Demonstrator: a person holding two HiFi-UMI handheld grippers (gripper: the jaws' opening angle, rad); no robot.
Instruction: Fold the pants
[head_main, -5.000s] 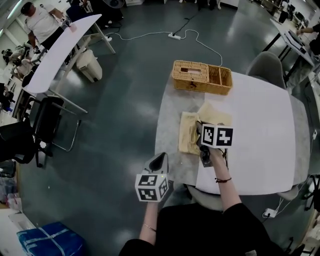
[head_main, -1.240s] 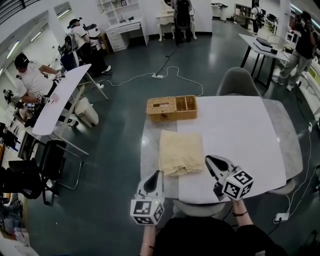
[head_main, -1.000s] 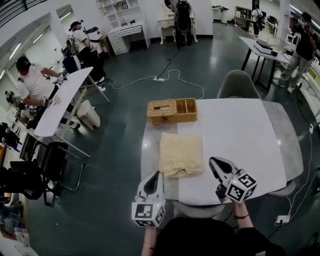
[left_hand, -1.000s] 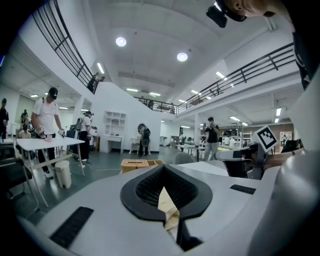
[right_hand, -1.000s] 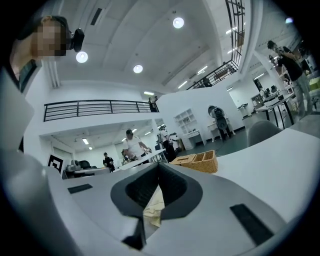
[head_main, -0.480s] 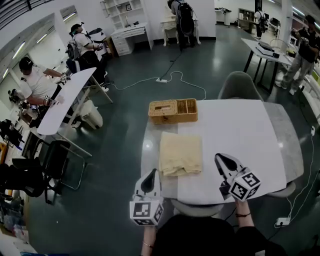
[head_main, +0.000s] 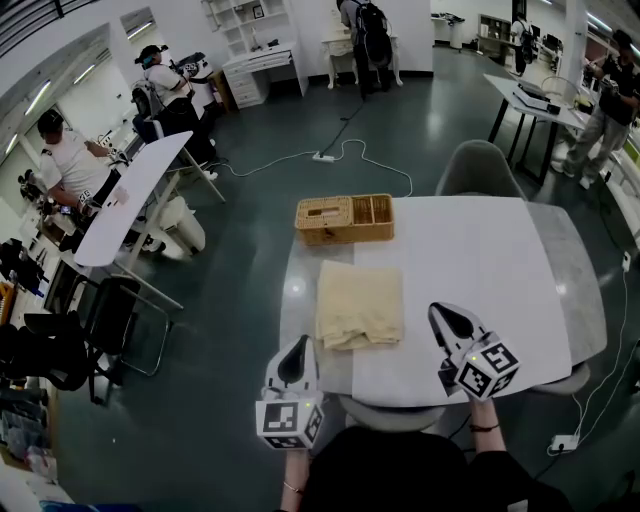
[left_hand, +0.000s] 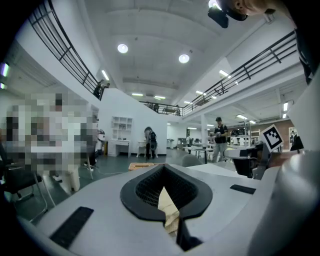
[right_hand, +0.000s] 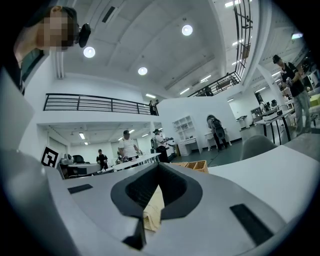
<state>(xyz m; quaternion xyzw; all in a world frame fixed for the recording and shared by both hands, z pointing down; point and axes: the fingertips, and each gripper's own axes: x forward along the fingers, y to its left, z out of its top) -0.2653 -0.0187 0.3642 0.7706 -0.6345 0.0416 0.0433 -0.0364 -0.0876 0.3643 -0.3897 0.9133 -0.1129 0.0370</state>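
The beige pants (head_main: 360, 303) lie folded into a flat rectangle on the left part of the white table (head_main: 490, 260), just short of the wicker basket (head_main: 345, 219). My left gripper (head_main: 297, 350) hovers at the table's near edge, left of the pants, with its jaws shut and nothing in them. My right gripper (head_main: 441, 314) is held over the near edge to the right of the pants, also shut and empty. Neither touches the cloth. A sliver of the pants (left_hand: 169, 212) shows past the left gripper (left_hand: 164, 192) and a sliver of the pants (right_hand: 152, 210) past the right gripper (right_hand: 152, 195).
A grey chair (head_main: 480, 165) stands at the table's far side. On the left, a long white table (head_main: 130, 175) has people working at it, with dark chairs (head_main: 100, 310) near it. A white cable and power strip (head_main: 325, 156) lie on the floor beyond the basket.
Five seconds ago the right gripper was down on the loosely folded pants. Now both grippers are back at the near edge and the pants lie flat. The right gripper drifted slightly right in the last second.
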